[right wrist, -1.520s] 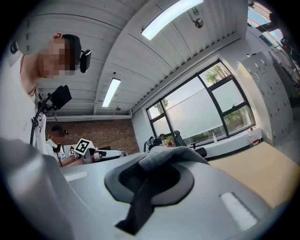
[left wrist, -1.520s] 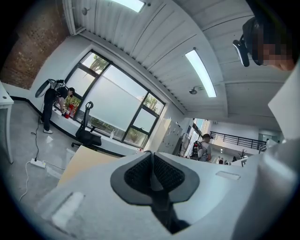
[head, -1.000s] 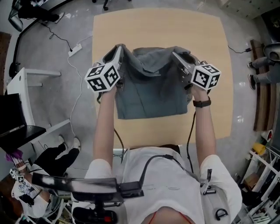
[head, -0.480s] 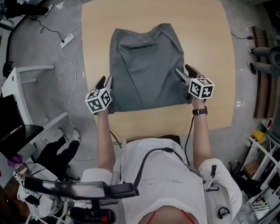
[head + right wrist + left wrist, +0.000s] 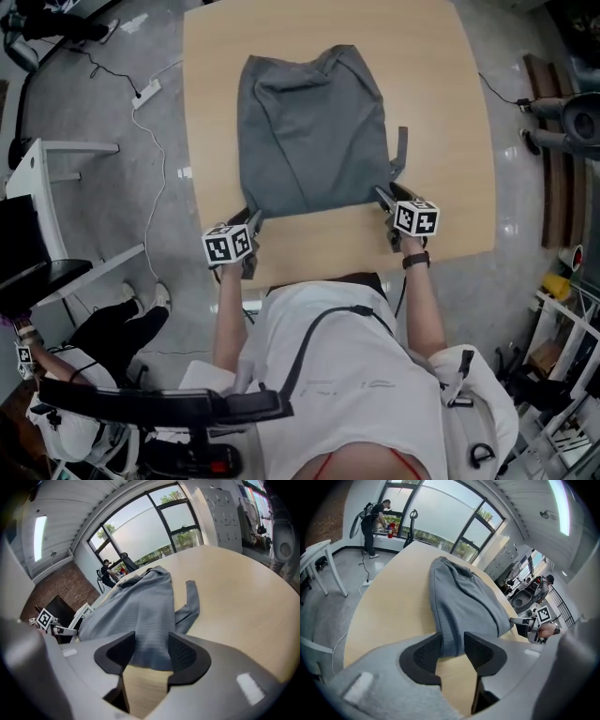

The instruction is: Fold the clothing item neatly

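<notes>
Since a second earlier both grippers had swung down toward 6 o'clock, and the garment (image 5: 311, 131), then hanging bunched between them, lay spread on the table (image 5: 448, 84). The left gripper (image 5: 250, 223) had just opened its jaws. They stood apart with the garment's 7 o'clock corner between them, the pads not pinching it. The right gripper (image 5: 385, 198) had opened too and then narrowed a little. Its jaws were also loose, around the 5 o'clock corner.

My hands were mostly hidden behind the marker cubes (image 5: 228, 246). My torso covered part of the table's near edge, and the head view cut off its far edge. How many layers lay under the top one I could not tell, nor which end was the neck.

The garment sat mid-table, its long axis running from 12 to 6 o'clock. Its straight edge faced me at 6 and its rumpled, notched end pointed to 12. One narrow strip (image 5: 401, 152) stuck out at 3 o'clock, just beyond the right gripper.
</notes>
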